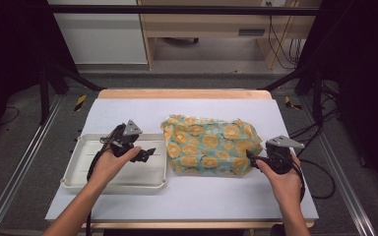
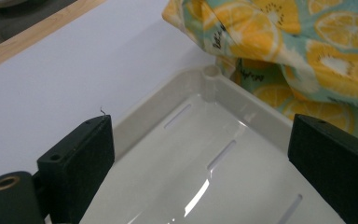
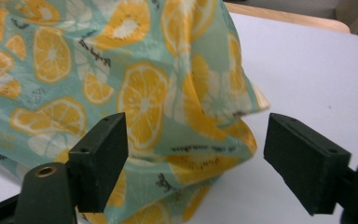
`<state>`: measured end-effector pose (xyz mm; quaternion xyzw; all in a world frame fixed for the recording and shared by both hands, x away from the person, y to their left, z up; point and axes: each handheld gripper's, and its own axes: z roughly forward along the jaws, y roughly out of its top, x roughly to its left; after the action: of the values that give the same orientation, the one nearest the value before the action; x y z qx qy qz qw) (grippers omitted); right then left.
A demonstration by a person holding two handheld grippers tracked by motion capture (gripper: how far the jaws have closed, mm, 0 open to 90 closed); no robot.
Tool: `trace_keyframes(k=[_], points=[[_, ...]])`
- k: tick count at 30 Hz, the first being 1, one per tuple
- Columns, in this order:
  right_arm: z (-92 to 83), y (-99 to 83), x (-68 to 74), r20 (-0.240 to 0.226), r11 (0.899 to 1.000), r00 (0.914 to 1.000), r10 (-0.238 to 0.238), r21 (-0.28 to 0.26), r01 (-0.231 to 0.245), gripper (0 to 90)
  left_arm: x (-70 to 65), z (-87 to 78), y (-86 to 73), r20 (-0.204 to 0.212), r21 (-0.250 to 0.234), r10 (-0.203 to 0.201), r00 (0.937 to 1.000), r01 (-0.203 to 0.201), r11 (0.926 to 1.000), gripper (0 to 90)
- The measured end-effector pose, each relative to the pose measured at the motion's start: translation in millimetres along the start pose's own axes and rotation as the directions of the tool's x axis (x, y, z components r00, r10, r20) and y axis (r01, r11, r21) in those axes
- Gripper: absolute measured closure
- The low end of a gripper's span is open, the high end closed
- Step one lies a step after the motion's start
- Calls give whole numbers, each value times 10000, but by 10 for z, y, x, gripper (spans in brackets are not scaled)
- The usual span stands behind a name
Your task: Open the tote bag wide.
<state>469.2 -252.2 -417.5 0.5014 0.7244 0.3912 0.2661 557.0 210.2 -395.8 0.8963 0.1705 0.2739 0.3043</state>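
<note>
A teal cloth (image 1: 209, 145) printed with orange slices lies bunched in the middle of the white mat. To its left stands an empty cream tray (image 1: 113, 184) with slots in its floor. My left gripper (image 1: 147, 155) hovers over the tray's right part; in the left gripper view the gripper (image 2: 205, 149) is open above the tray's corner (image 2: 209, 74), nothing between its jaws, the cloth (image 2: 307, 42) just beyond. My right gripper (image 1: 250, 157) is at the cloth's near right edge. In the right gripper view the gripper (image 3: 196, 144) is open, a fold of the cloth (image 3: 121, 70) between the jaws, pads not pressing it.
The white mat (image 1: 202, 196) covers a wooden table whose edge (image 1: 182, 93) shows at the back. Metal frame rails (image 1: 19, 167) run along both sides. Black cables (image 1: 320, 172) trail off the right edge. Bare mat lies in front of the tray and the cloth.
</note>
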Motion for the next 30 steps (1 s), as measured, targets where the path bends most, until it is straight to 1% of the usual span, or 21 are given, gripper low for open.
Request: trace_keyframes(k=[1, 4, 5, 6, 7, 8, 10, 13, 14, 16, 18, 19, 20, 21, 22, 23, 24, 25, 26, 28, 30], points=[[13, 56, 2, -314, 10000, 9995, 16, 81, -14, 237, 66, 32, 56, 149, -113, -97, 9998, 99, 9999, 78], [25, 117, 2, -468, 9999, 9988, -151, 52, 154, 265, 107, 56, 121, 286, -150, -93, 9995, 97, 9998, 78], [50, 186, 5, -691, 9992, 9969, -367, 154, 379, 274, 138, 77, 190, 332, -67, 25, 9994, -23, 10000, 78], [50, 186, 5, -691, 9992, 9969, -367, 154, 379, 274, 138, 77, 190, 332, -67, 25, 9994, -23, 10000, 78], [69, 269, 2, -748, 9976, 9951, -643, 195, 659, 278, 175, 86, 254, 325, -103, 191, 9993, -188, 9998, 78], [69, 269, 2, -748, 9976, 9951, -643, 195, 659, 278, 175, 86, 254, 325, -103, 191, 9993, -188, 9998, 78], [78, 402, 2, -765, 9970, 9941, -766, 70, 774, 308, 197, 87, 332, 286, -189, 313, 9991, -308, 9993, 76], [107, 525, -25, -663, 9956, 9935, -922, 79, 930, 306, 219, 114, 373, 359, -316, 292, 9989, -281, 9991, 75], [107, 525, -25, -663, 9956, 9935, -922, 79, 930, 306, 219, 114, 373, 359, -316, 292, 9989, -281, 9991, 75], [145, 588, -59, -578, 9960, 9944, -882, 67, 887, 276, 238, 141, 391, 446, -444, 203, 9988, -183, 9988, 77], [223, 641, -98, -652, 9963, 9945, -821, 218, 836, 231, 242, 165, 415, 482, -462, 195, 9986, -172, 9988, 78], [318, 697, -117, -704, 9957, 9944, -793, 415, 823, 200, 257, 171, 439, 459, -537, 416, 9981, -391, 9978, 78], [318, 697, -117, -704, 9957, 9944, -793, 415, 823, 200, 257, 171, 439, 459, -537, 416, 9981, -391, 9978, 78], [401, 758, -117, -786, 9943, 9943, -714, 735, 772, 218, 254, 175, 453, 483, -508, 321, 9983, -296, 9983, 77], [401, 758, -117, -786, 9943, 9943, -714, 735, 772, 218, 254, 175, 453, 483, -508, 321, 9983, -296, 9983, 76], [440, 795, -87, -749, 9913, 9923, -983, 802, 1043, 403, 262, 179, 471, 410, -425, 326, 9986, -308, 9986, 76], [440, 795, -87, -749, 9913, 9923, -983, 802, 1043, 403, 262, 179, 471, 410, -425, 326, 9986, -308, 9986, 77], [461, 802, -73, -792, 9887, 9908, -1094, 945, 1167, 482, 271, 181, 479, 409, -417, 413, 9983, -396, 9983, 77], [466, 799, -32, -1168, 9845, 9848, -1285, 1047, 1409, 701, 275, 187, 487, 455, -432, 525, 9976, -505, 9978, 82], [418, 777, 13, -1329, 9819, 9799, -1488, 977, 1624, 834, 254, 206, 488, 488, -312, 598, 9970, -583, 9978, 93], [328, 747, 52, -1542, 9853, 9764, -1510, 566, 1613, 892, 229, 234, 485, 441, -159, 665, 9968, -658, 9977, 105]])
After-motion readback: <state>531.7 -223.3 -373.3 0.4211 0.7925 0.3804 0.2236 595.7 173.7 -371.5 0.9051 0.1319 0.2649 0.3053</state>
